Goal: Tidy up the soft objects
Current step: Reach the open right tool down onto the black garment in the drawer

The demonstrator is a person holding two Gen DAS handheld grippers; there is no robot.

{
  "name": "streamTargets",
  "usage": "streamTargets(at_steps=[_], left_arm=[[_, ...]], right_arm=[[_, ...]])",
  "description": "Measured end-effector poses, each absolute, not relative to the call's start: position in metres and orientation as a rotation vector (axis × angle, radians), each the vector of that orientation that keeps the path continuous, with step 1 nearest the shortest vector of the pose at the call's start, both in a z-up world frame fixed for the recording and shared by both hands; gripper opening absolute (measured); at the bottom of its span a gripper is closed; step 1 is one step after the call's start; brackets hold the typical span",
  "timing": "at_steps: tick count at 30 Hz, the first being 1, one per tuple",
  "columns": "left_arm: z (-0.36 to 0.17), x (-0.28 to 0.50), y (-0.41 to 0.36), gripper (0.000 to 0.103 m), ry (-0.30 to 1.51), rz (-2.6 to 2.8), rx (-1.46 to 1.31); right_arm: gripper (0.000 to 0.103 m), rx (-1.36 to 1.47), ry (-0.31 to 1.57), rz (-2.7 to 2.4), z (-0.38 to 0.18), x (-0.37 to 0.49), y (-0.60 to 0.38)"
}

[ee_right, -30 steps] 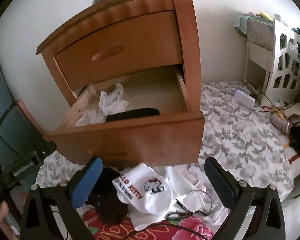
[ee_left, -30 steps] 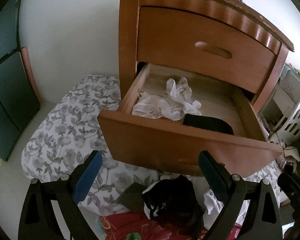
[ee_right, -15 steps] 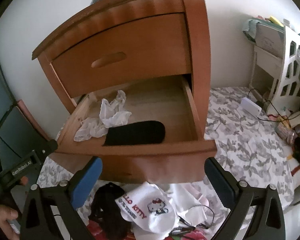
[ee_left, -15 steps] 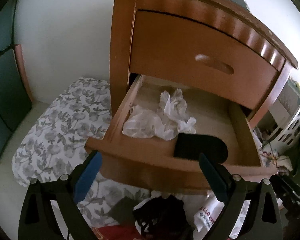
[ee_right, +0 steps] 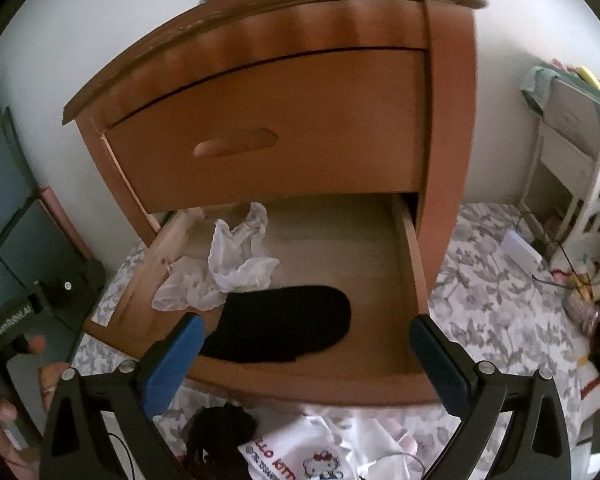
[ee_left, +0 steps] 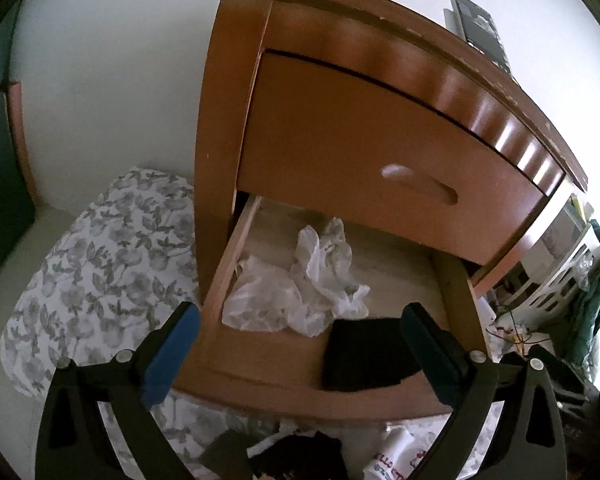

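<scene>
A brown wooden nightstand has its lower drawer (ee_left: 260,364) (ee_right: 414,264) pulled out. Inside lie a crumpled white sheer garment (ee_left: 296,292) (ee_right: 228,264) at the left and a flat black cloth (ee_left: 364,356) (ee_right: 284,328) toward the front. My left gripper (ee_left: 300,340) hangs open above the drawer's front, with nothing between its blue pads. My right gripper (ee_right: 304,352) is open too, over the black cloth. On the bedspread below the drawer lie a white Hello Kitty garment (ee_right: 312,456) (ee_left: 392,452) and a dark bundle (ee_right: 220,428) (ee_left: 296,456).
The upper drawer (ee_left: 360,160) (ee_right: 268,136) is closed. A floral bedspread (ee_left: 96,264) (ee_right: 500,300) surrounds the nightstand. White shelving (ee_right: 572,148), cables and a white adapter (ee_right: 522,254) sit at the right. A person's hand (ee_right: 4,396) holds the other gripper at the left edge.
Both grippers have risen and moved closer to the nightstand, now looking down into the open drawer. The clothes on the bedspread have slid toward the bottom edge. Both stay open.
</scene>
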State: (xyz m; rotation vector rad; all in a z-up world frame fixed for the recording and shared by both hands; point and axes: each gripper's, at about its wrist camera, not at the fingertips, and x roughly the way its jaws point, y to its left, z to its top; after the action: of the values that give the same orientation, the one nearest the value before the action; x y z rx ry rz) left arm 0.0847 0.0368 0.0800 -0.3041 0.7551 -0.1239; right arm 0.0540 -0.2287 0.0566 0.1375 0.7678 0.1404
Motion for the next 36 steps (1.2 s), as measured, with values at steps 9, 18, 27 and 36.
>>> streamTargets(at_steps=[9, 18, 27, 36], left_arm=[[0.089, 0.119, 0.044, 0.101, 0.829, -0.154, -0.216], [0.075, 0.158, 0.044, 0.101, 1.008, -0.198, -0.15], [0.064, 0.186, 0.023, 0.101, 1.159, -0.249, -0.071], [0.044, 0.206, 0.005, 0.101, 1.266, -0.276, -0.063]], right_arm=[[0.103, 0.099, 0.826, 0.163, 0.061, 0.093, -0.225], [0.103, 0.093, 0.939, 0.229, 0.056, 0.134, -0.222], [0.103, 0.102, 1.202, 0.257, 0.017, 0.17, -0.213], [0.103, 0.116, 1.361, 0.212, -0.022, 0.183, -0.216]])
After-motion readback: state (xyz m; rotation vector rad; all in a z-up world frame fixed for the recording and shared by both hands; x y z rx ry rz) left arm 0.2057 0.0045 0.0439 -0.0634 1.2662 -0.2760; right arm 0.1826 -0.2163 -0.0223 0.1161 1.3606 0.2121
